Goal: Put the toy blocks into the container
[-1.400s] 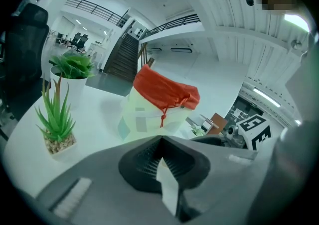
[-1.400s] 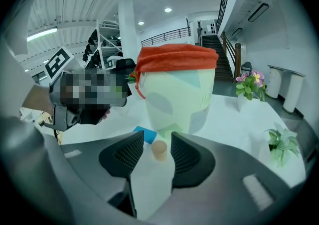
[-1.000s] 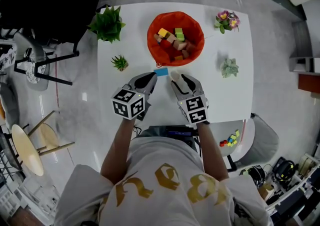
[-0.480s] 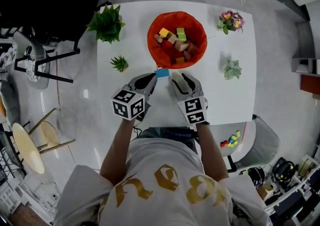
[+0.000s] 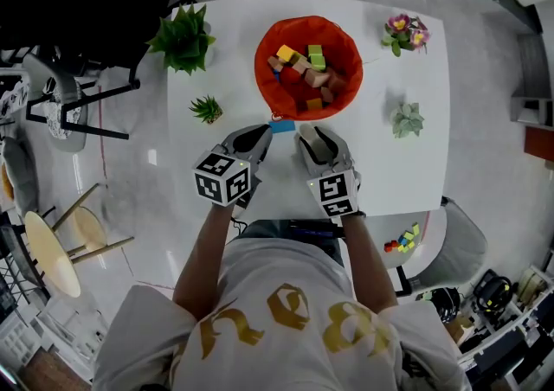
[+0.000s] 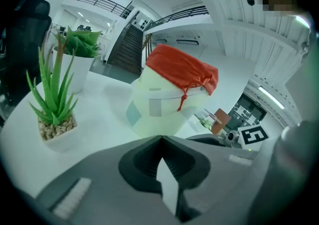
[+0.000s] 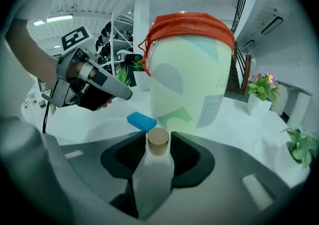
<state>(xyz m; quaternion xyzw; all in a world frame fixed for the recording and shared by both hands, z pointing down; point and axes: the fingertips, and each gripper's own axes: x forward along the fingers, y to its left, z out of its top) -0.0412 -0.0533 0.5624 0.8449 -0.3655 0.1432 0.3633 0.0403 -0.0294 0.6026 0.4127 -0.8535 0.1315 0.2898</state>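
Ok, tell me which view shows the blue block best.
Right gripper view: the blue block lies close, top and side visible, before the container. Head view shows it as a small patch by the container's rim. Left gripper view doesn't show it.

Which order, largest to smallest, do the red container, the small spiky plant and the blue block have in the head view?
1. red container
2. small spiky plant
3. blue block, only slightly smaller
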